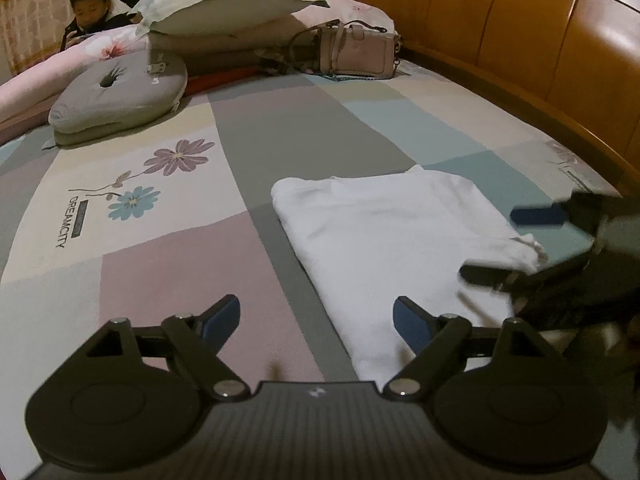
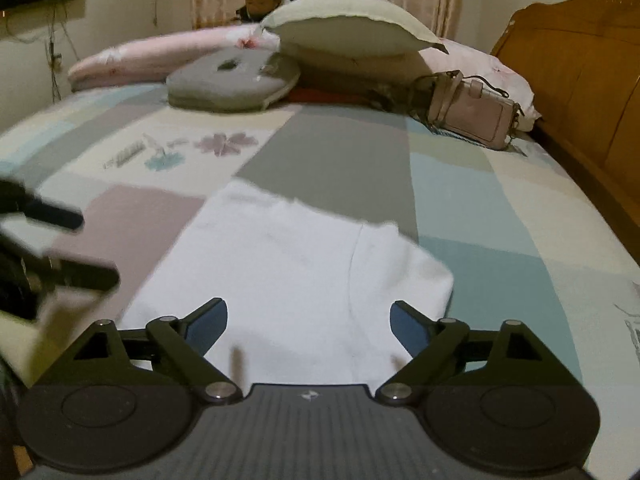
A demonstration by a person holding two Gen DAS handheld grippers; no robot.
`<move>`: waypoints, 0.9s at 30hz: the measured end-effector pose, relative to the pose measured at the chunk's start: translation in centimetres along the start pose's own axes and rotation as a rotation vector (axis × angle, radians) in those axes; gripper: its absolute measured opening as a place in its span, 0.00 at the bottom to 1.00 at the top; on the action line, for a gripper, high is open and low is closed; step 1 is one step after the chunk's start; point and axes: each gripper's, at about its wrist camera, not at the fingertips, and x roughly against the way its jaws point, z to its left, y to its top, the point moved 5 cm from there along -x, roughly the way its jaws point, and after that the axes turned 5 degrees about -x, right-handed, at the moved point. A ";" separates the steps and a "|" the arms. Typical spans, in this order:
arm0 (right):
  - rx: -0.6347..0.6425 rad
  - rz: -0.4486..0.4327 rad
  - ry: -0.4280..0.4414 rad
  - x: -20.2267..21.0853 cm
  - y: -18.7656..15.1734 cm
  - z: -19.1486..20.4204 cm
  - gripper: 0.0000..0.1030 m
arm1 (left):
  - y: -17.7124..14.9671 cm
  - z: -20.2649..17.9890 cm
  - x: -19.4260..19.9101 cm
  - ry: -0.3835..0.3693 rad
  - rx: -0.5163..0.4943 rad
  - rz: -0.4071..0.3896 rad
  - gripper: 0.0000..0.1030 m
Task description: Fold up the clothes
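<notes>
White folded garment [image 1: 384,236] lies on the patchwork bed [image 1: 304,128]; left tongs [image 1: 316,322] and right tongs [image 2: 308,322] gape wide, empty.

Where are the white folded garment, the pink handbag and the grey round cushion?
white folded garment [image 1: 384,224], left wrist view, middle of its top layer.
pink handbag [image 1: 362,54], left wrist view, front panel.
grey round cushion [image 2: 232,80], right wrist view, top face near its dimple.
</notes>
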 end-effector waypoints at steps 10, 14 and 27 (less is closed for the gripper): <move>0.002 -0.024 -0.011 1.8 -0.8 2.3 0.99 | -1.2 0.3 2.3 0.032 0.057 -0.020 0.85; -0.021 -0.010 -0.004 0.3 -0.2 3.1 0.99 | -1.9 0.9 3.1 0.046 0.079 -0.021 0.85; -0.009 0.024 0.021 0.9 -1.3 5.7 1.00 | -3.6 2.3 3.8 0.053 0.129 -0.006 0.85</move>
